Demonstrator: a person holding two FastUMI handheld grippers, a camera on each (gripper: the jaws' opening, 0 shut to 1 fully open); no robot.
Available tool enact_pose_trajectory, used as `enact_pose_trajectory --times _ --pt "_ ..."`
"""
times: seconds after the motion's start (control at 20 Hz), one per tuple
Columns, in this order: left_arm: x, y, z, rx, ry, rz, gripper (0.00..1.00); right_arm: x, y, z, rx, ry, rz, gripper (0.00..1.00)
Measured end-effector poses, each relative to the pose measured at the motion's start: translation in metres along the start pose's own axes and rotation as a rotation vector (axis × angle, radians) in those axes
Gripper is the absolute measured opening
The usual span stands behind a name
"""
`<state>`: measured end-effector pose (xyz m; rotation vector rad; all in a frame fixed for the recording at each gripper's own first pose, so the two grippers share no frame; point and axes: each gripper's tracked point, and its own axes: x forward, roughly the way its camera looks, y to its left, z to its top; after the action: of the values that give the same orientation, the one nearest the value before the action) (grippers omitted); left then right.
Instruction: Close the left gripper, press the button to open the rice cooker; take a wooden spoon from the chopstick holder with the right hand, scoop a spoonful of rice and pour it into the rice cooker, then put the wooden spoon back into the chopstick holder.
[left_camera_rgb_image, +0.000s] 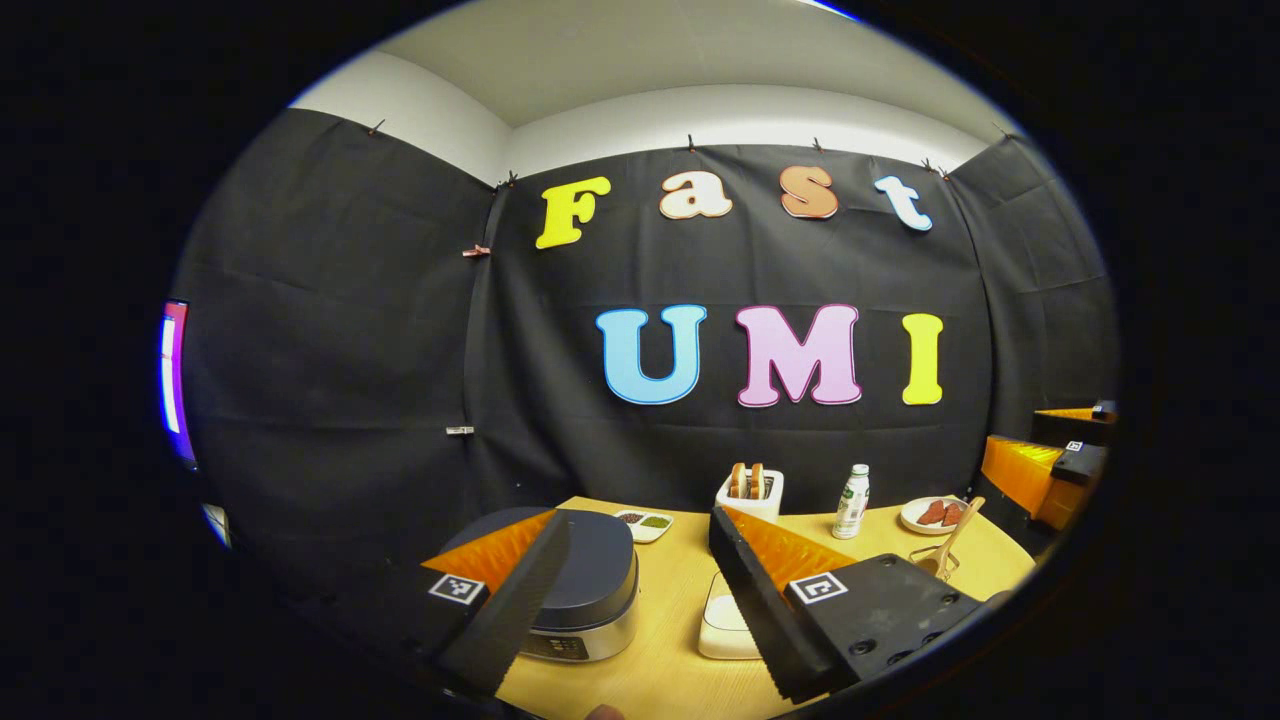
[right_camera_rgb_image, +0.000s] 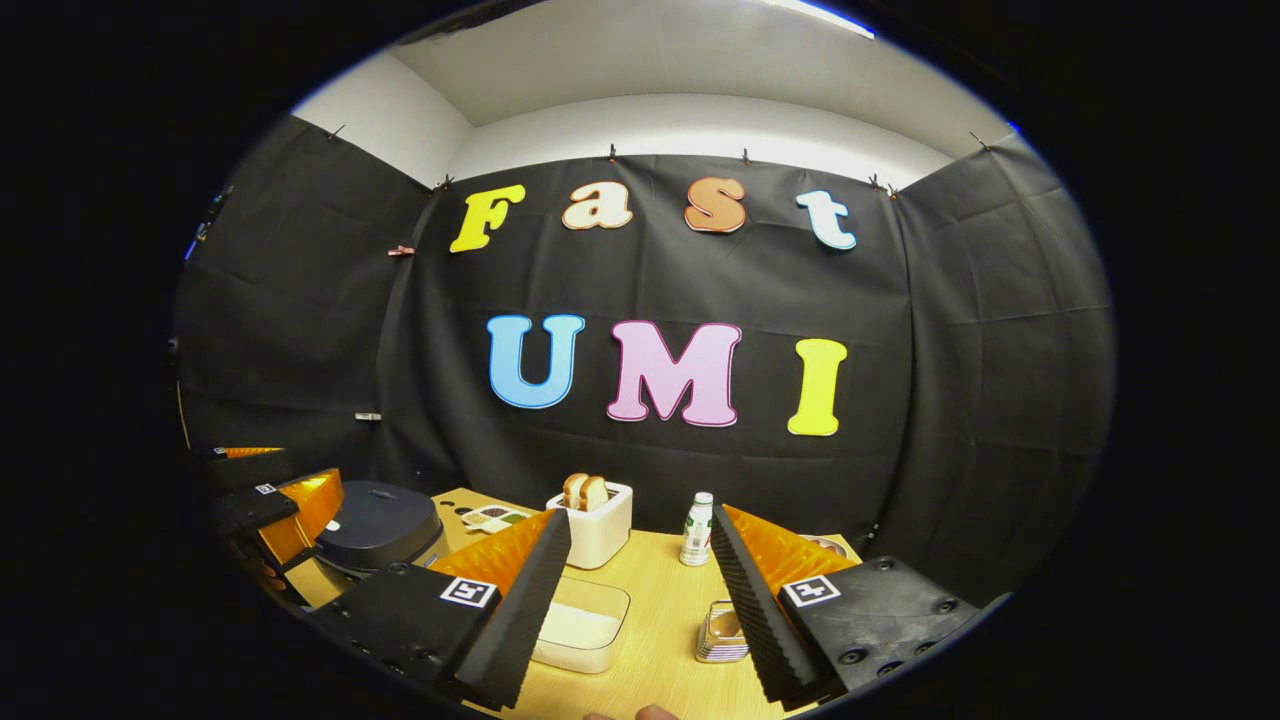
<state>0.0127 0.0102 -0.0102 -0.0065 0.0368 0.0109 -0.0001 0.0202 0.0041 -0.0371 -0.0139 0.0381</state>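
Observation:
The rice cooker (left_camera_rgb_image: 575, 580) stands at the table's left with its dark lid down; it sits partly behind my left gripper's left finger. My left gripper (left_camera_rgb_image: 638, 520) is open above the table, nothing between its fingers. A white container of rice (left_camera_rgb_image: 722, 625) lies low between them. The wooden spoon (left_camera_rgb_image: 950, 540) leans in the chopstick holder (left_camera_rgb_image: 932, 560) to the right. In the right gripper view, my right gripper (right_camera_rgb_image: 640, 518) is open and empty, with the rice container (right_camera_rgb_image: 580, 620) and chopstick holder (right_camera_rgb_image: 722, 630) below it. The rice cooker (right_camera_rgb_image: 380, 530) is far left there, beside the left gripper (right_camera_rgb_image: 280, 510).
At the back of the wooden table (left_camera_rgb_image: 680, 580) stand a white toaster (left_camera_rgb_image: 750, 492) with bread, a small bottle (left_camera_rgb_image: 852, 500), a plate (left_camera_rgb_image: 930, 513) of reddish food and a divided dish (left_camera_rgb_image: 645, 523). The right gripper (left_camera_rgb_image: 1050, 470) hovers at the far right.

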Motion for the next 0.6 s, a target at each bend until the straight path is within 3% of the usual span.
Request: enact_pose_trajectory --times 0.25,0.35,0.45,0.6 --pt "0.007 0.014 -0.001 0.004 0.000 0.031 0.92 0.000 0.006 -0.003 -0.025 0.005 0.005 0.88" --pt "0.013 0.029 -0.007 -0.001 0.015 0.066 0.81 0.003 0.008 -0.003 -0.029 0.004 0.005 0.88" --pt "0.021 0.049 -0.019 0.001 0.051 0.115 0.52 0.003 0.009 -0.004 -0.030 0.005 -0.001 0.88" --pt "0.036 0.073 -0.038 0.004 0.106 0.151 0.23 0.006 0.016 -0.007 -0.036 0.014 0.000 0.88"
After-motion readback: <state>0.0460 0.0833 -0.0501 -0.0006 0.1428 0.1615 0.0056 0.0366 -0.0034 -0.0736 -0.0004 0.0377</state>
